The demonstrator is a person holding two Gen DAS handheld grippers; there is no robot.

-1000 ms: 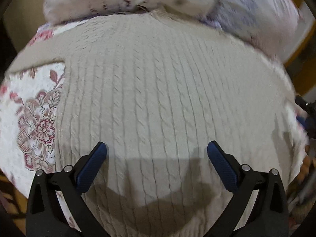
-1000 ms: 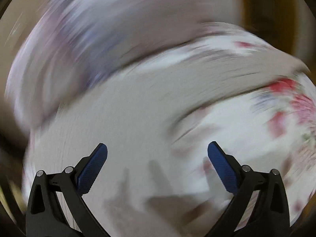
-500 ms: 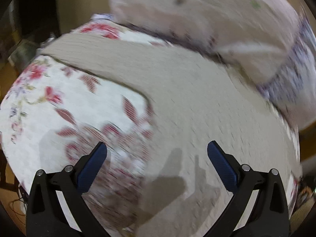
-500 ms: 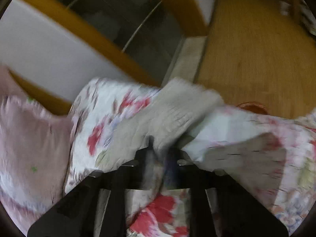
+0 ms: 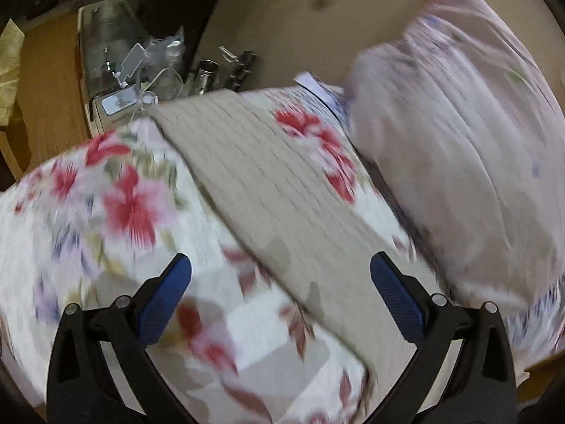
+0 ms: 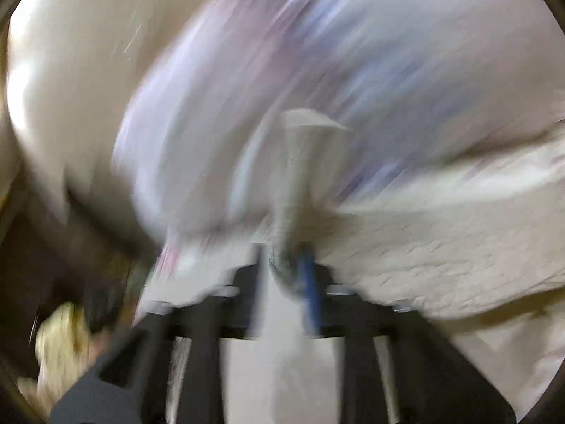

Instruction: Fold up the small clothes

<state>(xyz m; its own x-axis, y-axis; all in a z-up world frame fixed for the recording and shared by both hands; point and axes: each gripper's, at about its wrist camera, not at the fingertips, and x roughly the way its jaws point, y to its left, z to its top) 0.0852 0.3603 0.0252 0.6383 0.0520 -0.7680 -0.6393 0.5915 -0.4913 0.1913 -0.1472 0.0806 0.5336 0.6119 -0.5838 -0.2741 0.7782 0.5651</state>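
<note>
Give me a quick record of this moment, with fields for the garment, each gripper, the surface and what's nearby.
garment: beige knit sweater, one part stretched across the bedspread
left gripper: open, over the sweater, holding nothing
right gripper: shut on a bunched fold of sweater
surface: floral bedspread
nearby: pink pillow beside the sweater; clutter past the bed's edge
image quality: right view heavily motion-blurred

Warm, dim indoor light is falling from above, and soft gripper shadows are lying on the floral bedspread (image 5: pixel 106 212). Motion blur is smearing the left wrist view moderately, the pillow (image 5: pixel 459 162) most. The right wrist view is streaking heavily. Fisheye distortion is bending both views toward dark corners.
</note>
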